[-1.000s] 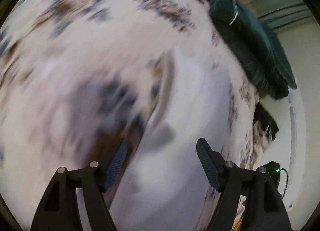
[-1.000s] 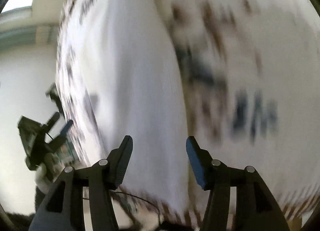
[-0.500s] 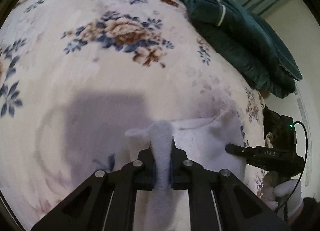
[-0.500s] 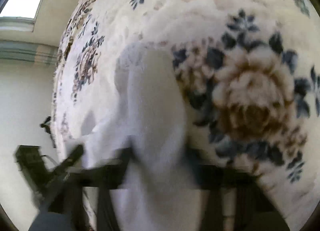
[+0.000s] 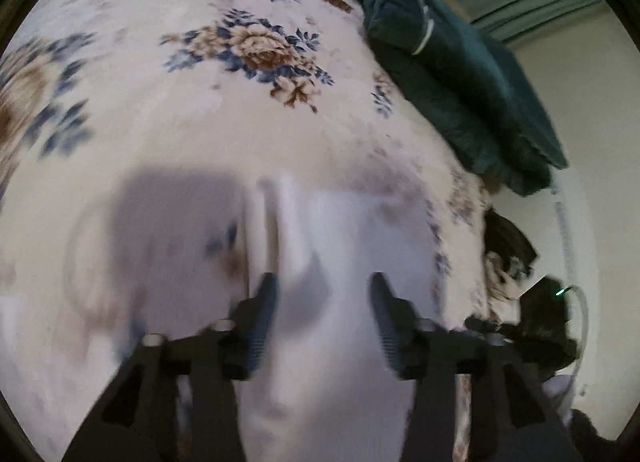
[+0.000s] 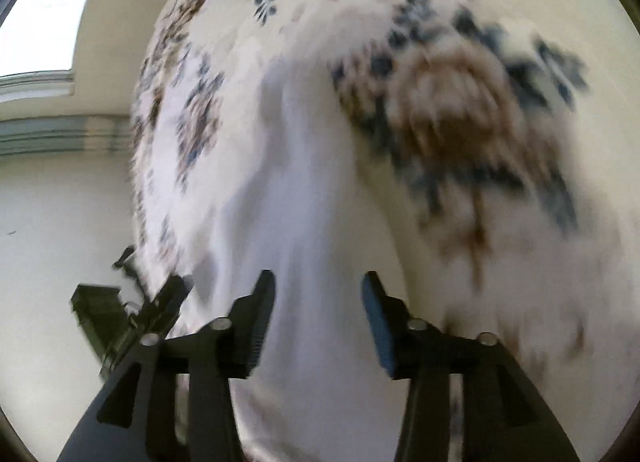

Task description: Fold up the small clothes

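Left wrist view: left gripper (image 5: 322,294) jaws had just been opening, spread, nothing pinched; white garment (image 5: 352,246) lay on floral blanket (image 5: 248,134) at 6 o'clock. Right gripper (image 6: 318,294) likewise spread over garment. Risk: loose fold could spring back, unpressed.

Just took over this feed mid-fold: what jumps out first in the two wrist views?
The white garment lies on the floral bedspread, right in front of both grippers. The left gripper and right gripper have just been opening, and neither one's fingers press the cloth. A dark green bundle of fabric sits at the bed's far edge, upper right in the left view.
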`<state>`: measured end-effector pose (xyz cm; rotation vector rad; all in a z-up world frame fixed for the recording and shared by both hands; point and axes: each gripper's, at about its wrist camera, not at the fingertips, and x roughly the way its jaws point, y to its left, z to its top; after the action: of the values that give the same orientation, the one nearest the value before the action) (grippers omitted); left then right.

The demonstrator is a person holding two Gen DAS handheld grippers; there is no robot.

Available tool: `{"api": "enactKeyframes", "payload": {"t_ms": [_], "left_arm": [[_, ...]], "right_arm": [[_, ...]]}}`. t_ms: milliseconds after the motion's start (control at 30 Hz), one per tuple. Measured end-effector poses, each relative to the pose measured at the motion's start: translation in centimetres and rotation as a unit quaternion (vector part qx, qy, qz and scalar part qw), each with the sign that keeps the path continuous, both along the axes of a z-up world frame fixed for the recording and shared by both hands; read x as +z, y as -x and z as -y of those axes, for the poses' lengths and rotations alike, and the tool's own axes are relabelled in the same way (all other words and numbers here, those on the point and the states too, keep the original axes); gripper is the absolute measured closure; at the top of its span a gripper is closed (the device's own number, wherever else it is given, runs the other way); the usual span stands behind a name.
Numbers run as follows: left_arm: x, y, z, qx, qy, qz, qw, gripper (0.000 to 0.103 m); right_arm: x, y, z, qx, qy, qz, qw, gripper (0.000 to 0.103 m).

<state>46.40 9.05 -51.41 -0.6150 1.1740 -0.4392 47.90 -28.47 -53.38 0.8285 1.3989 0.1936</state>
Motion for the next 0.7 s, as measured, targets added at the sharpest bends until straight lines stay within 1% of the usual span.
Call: {"api": "enactKeyframes", "payload": {"t_ms": [33, 67, 100, 133, 200, 233, 300, 367, 400, 433, 467, 567, 633, 700], "left_arm": [[0.7, 2.3, -0.7, 0.005, 0.003, -0.005, 1.0, 0.041], [1.1, 4.0, -1.2, 0.005, 0.003, -0.008, 0.9999, 0.038], [1.6, 6.6, -1.7, 0.003, 0.001, -0.016, 0.9999, 0.038], [1.7, 8.2, -1.9, 0.003, -0.006, -0.024, 0.9997, 0.038], [1.3, 12.5, -2.3, -0.006, -0.019, -0.049, 0.9986, 0.038], [0.6, 14.9, -2.4, -0.009, -0.033, -0.068, 0.9971, 0.038], [-1.3, 18.3, -2.7, -0.008, -0.039, -0.101, 0.9941, 0.038], [-3.5, 20.9, -2.6, -0.011, -0.047, -0.131, 0.9902, 0.038], [-4.7, 22.1, -2.4, -0.016, -0.047, -0.145, 0.9881, 0.038], [-5.7, 23.0, -2.2, -0.019, -0.055, -0.157, 0.9859, 0.038], [-6.9, 23.8, -2.1, -0.02, -0.056, -0.169, 0.9838, 0.038], [-9.3, 25.5, -1.9, -0.011, -0.044, -0.194, 0.98, 0.038], [-9.0, 26.1, -1.9, 0.006, -0.041, -0.186, 0.9817, 0.038], [-8.1, 26.7, -2.0, 0.021, -0.034, -0.175, 0.9838, 0.038]], "right_arm": [[0.5, 2.6, 0.0, 0.006, -0.009, -0.01, 1.0, 0.049], [0.6, 5.5, 0.0, 0.012, -0.019, -0.025, 0.999, 0.049], [0.5, 7.5, 0.1, 0.016, -0.024, -0.039, 0.999, 0.049], [0.1, 10.6, 0.2, 0.025, -0.024, -0.064, 0.997, 0.049], [-1.0, 15.8, 0.4, 0.035, -0.026, -0.104, 0.994, 0.049], [-1.9, 19.1, 0.1, 0.046, -0.031, -0.13, 0.99, 0.049], [-3.4, 23.1, 0.0, 0.049, -0.038, -0.156, 0.986, 0.049], [-5.4, 27.1, -0.5, 0.044, -0.055, -0.177, 0.982, 0.049], [-6.3, 28.5, -0.8, 0.039, -0.06, -0.18, 0.981, 0.049], [-7.2, 29.5, -1.2, 0.036, -0.067, -0.182, 0.98, 0.046], [-7.9, 30.1, -1.6, 0.038, -0.074, -0.183, 0.98, 0.046], [-10.1, 31.7, -3.2, 0.046, -0.098, -0.179, 0.978, 0.046], [-11.0, 32.2, -4.2, 0.045, -0.104, -0.177, 0.978, 0.046], [-11.2, 32.4, -4.9, 0.044, -0.095, -0.17, 0.98, 0.046]]}}
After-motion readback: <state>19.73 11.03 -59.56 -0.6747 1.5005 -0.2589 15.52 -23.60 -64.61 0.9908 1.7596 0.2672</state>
